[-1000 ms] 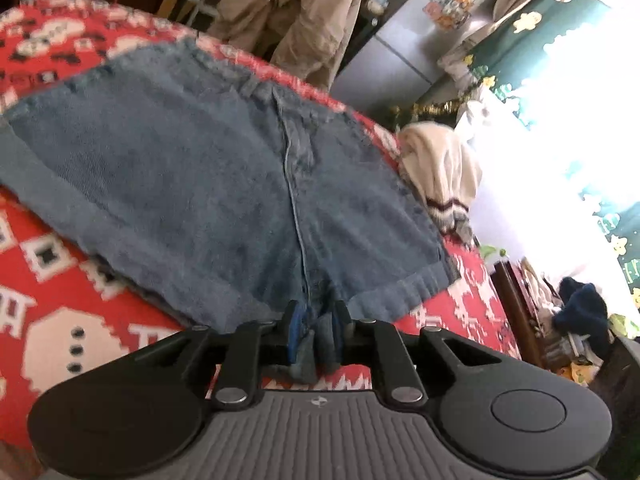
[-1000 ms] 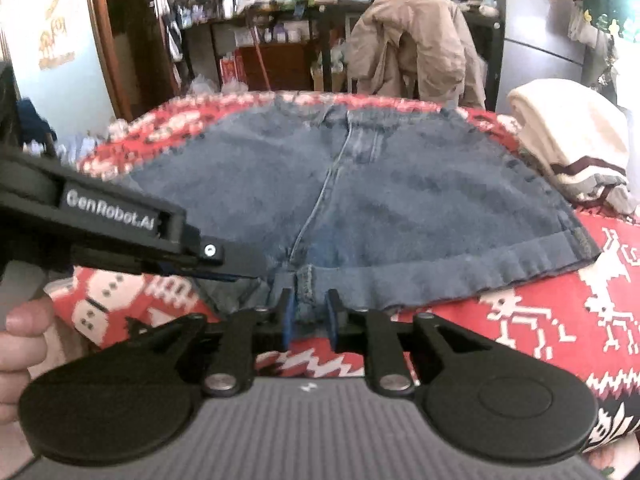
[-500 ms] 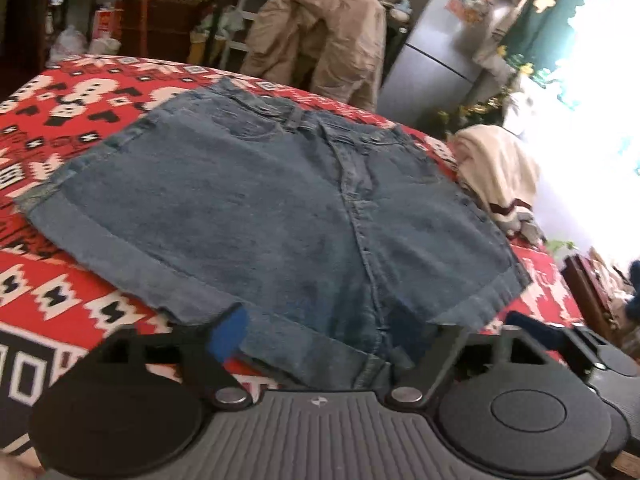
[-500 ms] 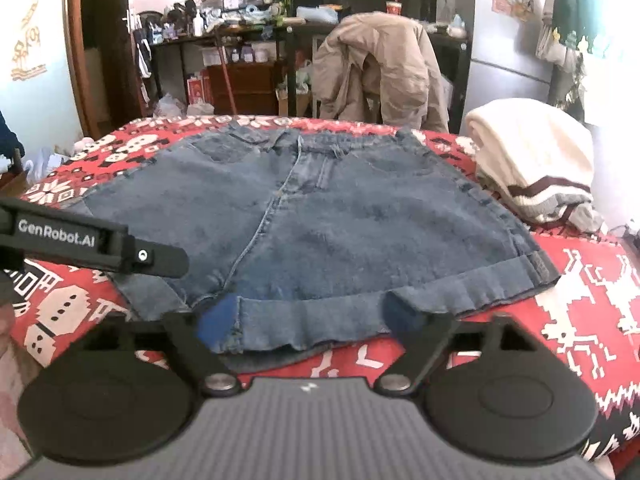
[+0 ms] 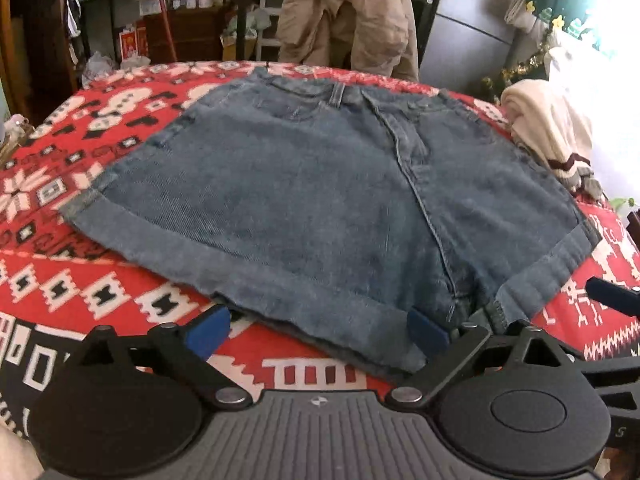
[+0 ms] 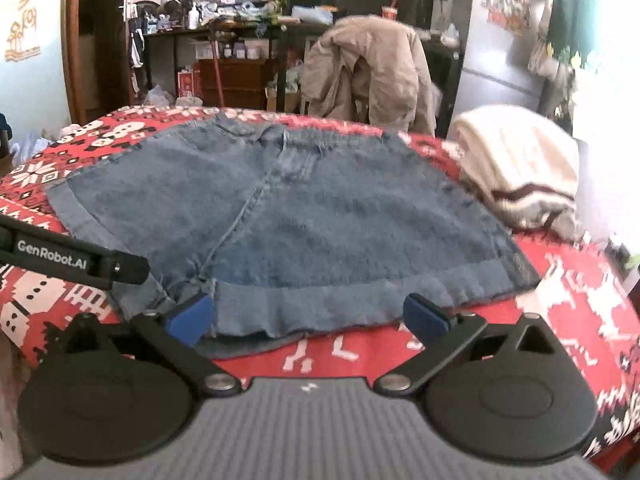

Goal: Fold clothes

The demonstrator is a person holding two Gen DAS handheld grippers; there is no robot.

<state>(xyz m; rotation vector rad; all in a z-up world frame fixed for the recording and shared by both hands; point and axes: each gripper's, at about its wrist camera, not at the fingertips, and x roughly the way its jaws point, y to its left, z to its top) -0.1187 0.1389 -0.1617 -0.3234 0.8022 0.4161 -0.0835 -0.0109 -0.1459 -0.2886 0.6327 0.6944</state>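
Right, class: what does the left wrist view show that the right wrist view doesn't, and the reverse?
Only the left wrist view shows the left gripper with both fingers, its jaws opening, with the near hem of the denim shorts between them but not pressed. Only the right wrist view shows the right gripper with both fingers, its jaws also opening at that hem, plus gold wall lettering. Both show the denim shorts flat on the red patterned cloth, a cream sweater and a beige jacket behind.

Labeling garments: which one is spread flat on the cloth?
The denim shorts, flat in the middle. The cream sweater is bunched beside them; the tan jacket hangs behind.
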